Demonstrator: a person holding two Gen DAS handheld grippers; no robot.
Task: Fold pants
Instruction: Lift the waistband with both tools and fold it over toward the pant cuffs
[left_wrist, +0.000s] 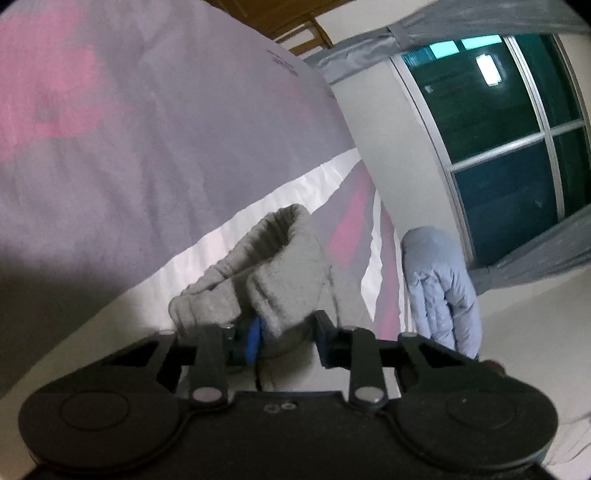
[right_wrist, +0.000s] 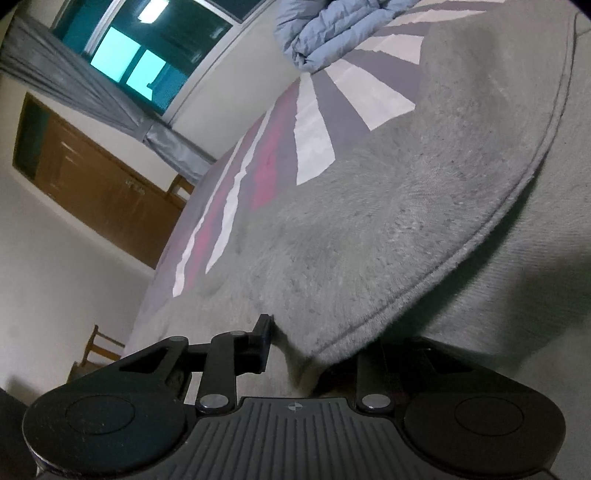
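The pants are grey fleece. In the left wrist view my left gripper (left_wrist: 282, 334) is shut on their ribbed waistband (left_wrist: 266, 266), which bunches up between the fingers and stands above them, lifted off the bed. In the right wrist view a broad stretch of the pants (right_wrist: 388, 221) with a stitched edge seam lies on the bed and drapes over my right gripper (right_wrist: 314, 343). The left finger (right_wrist: 264, 339) shows beside the fabric; the right finger is hidden under it. The fabric edge sits between the jaws.
The bed has a cover (left_wrist: 166, 129) in grey, pink and white stripes, also seen in the right wrist view (right_wrist: 314, 122). A pale blue quilt (left_wrist: 439, 284) lies bunched at the bed's far end. A window (left_wrist: 498, 147), grey curtains and a wooden cabinet (right_wrist: 103, 192) line the walls.
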